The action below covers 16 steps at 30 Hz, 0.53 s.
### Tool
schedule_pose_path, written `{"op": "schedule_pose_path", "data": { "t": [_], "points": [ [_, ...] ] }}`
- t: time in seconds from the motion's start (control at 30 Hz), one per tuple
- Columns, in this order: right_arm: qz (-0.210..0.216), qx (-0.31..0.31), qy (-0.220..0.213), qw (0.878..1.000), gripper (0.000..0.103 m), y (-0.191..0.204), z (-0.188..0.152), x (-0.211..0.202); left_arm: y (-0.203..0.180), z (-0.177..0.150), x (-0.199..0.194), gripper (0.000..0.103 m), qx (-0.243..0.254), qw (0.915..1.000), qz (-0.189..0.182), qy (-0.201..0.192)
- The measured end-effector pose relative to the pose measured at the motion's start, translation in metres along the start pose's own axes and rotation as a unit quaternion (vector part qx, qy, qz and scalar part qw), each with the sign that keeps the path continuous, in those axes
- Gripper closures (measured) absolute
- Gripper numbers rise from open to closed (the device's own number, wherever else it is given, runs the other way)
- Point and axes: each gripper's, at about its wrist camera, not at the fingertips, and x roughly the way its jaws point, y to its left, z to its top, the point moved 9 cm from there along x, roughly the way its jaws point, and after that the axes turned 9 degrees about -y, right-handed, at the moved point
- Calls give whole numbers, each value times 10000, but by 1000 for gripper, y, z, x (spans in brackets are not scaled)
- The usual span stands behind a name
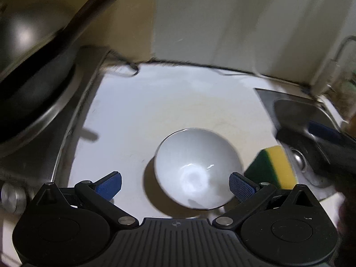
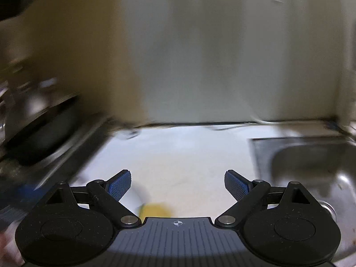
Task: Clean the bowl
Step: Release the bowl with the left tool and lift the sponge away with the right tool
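A white countertop [image 1: 169,102] carries a round white ceramic bowl [image 1: 197,169] near its front edge — beside a yellow-and-green sponge [image 1: 272,169]. Left gripper [image 1: 175,185] and right gripper [image 2: 177,185] gape, empty.

White bowl [image 1: 197,169] on counter [image 1: 155,102] between open left gripper [image 1: 175,185] jaws; sponge [image 1: 272,166] beside it.

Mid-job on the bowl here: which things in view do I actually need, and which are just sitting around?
For the job:
- bowl, white, on the counter
- sponge, green and yellow, beside the bowl
- sink, to the right

Just lying about:
- dark pan on the stove, left
- cord by the back wall
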Motion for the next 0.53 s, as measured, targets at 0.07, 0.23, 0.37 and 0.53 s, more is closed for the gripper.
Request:
{"op": "schedule_pose_path", "data": {
  "t": [0.07,0.23,0.37,0.53],
  "points": [
    [-103,113,165,9997,3,2,-11,-6,2,-4,1,1,-342,9992,-208,86],
    [-263,801,363,9958,3,-10,-31,-10,0,-11,0,1,-596,9971,-440,199],
    [-236,956,468,9940,2,-11,-39,-10,-1,-13,0,1,-459,9980,-403,171],
    [-309,939,437,9941,2,-10,-40,-6,-2,-10,-4,1,-273,9994,-216,-61]
  ]
}}
